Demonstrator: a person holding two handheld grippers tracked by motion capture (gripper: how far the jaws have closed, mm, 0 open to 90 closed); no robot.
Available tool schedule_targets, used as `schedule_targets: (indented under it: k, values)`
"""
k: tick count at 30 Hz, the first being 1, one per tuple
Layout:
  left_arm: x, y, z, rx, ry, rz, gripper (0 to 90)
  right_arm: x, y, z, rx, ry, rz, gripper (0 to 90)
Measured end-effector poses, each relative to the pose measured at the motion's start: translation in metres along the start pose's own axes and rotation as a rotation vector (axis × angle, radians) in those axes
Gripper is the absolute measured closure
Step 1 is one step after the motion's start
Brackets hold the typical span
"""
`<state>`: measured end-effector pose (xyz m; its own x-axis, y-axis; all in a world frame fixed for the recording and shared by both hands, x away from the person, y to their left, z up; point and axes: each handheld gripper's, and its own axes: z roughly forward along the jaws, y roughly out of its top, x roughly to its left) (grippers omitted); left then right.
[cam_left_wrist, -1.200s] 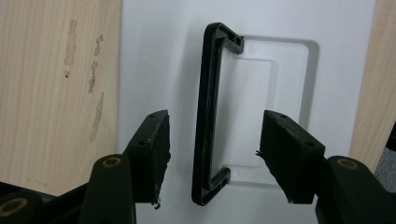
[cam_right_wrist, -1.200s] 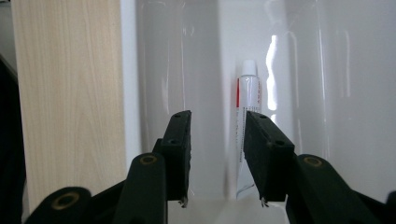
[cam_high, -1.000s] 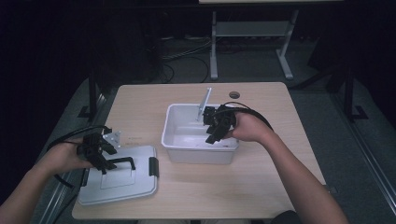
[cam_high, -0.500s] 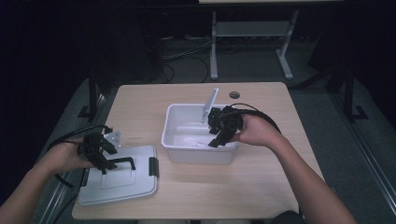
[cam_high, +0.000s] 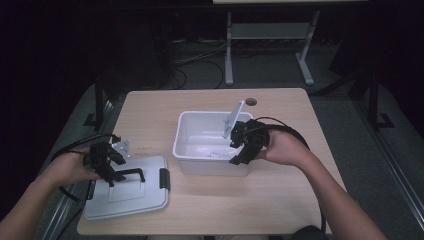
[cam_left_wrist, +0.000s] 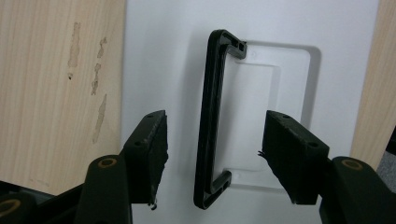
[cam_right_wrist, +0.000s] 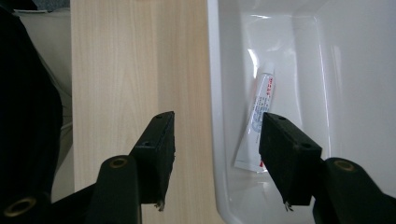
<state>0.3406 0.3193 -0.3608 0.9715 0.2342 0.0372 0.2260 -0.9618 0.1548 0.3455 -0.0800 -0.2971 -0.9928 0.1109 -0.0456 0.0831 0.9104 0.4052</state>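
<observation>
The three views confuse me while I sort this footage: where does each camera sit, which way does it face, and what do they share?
High view: above the person's side, facing forward and down on the table; forearms, both hands, left hand-held gripper, right hand-held gripper.
Left gripper view: rides that gripper, facing down on the lid and its black handle; open jaws straddle the handle.
Right gripper view: facing down across the bin rim; a tube lies inside; jaws have just been opening, nothing between the pads.
Shared: lid, bin, table.
</observation>
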Motion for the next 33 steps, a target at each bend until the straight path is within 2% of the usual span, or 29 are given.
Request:
schedule_targets:
  k: [13,27,33]
  values:
    - [0.002,0.002,0.001,0.000,-0.002,-0.002,39.2,0.016,-0.016,-0.002,-0.019,0.000,-0.001,43.5]
    - [0.005,0.005,0.000,-0.004,0.005,-0.006,39.1,0.033,-0.030,0.000,-0.026,-0.002,-0.016,41.8]
    - [0.006,0.005,0.002,0.000,0.002,-0.014,37.9,0.038,-0.038,0.005,-0.025,0.005,-0.006,40.3]
